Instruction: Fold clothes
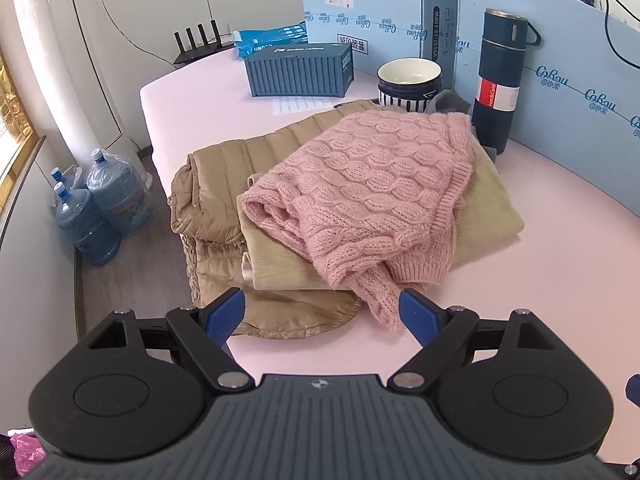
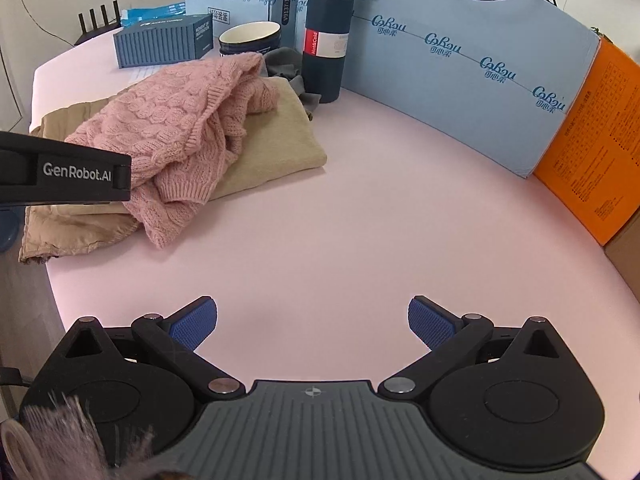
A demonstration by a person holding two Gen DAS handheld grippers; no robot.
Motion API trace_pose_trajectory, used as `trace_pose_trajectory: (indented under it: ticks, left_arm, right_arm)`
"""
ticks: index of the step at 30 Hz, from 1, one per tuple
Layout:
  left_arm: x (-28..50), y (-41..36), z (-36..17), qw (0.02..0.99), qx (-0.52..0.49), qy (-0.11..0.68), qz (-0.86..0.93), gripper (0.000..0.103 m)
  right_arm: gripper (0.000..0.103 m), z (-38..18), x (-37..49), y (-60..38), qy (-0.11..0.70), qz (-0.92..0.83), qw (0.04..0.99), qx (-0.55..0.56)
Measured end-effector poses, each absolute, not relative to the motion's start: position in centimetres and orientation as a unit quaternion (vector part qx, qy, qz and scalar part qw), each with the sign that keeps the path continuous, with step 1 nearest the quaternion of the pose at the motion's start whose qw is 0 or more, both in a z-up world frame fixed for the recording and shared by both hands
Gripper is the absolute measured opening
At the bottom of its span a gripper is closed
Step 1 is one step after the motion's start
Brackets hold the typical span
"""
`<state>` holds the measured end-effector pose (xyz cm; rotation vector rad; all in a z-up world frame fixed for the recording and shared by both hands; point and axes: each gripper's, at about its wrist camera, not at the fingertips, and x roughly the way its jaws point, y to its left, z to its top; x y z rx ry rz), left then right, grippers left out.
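Both my claws wide open, empty: left gripper (image 1: 320, 312) nearing pink cable-knit sweater (image 1: 360, 184), right gripper (image 2: 312, 320) over bare table (image 2: 360, 220); next, grab sleeve.

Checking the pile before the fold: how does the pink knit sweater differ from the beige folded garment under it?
The pink knit sweater is chunky cable knit; the beige folded garment is smooth. The sweater lies crumpled with a sleeve trailing onto the table; the beige one is folded flat. The sweater sits on top, the beige one beneath. Neither is gripped.
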<state>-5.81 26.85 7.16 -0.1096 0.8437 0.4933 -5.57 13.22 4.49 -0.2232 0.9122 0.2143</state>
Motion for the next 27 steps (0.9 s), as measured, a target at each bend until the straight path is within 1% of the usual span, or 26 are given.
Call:
trace_pose_trajectory:
  ticks: [13,27]
  left_arm:
    - [-6.3,29.2,6.6,0.872,-0.050,0.417,0.251,0.083]
    - [-4.3,31.0,6.0,0.870,-0.056,0.427,0.240,0.083]
  right_arm:
    - [0.103,3.6,-4.7,16.7,0.461,0.122,0.871,-0.114]
    - [0.103,2.8,-3.2,18.3,0.478,0.117,0.864,-0.106]
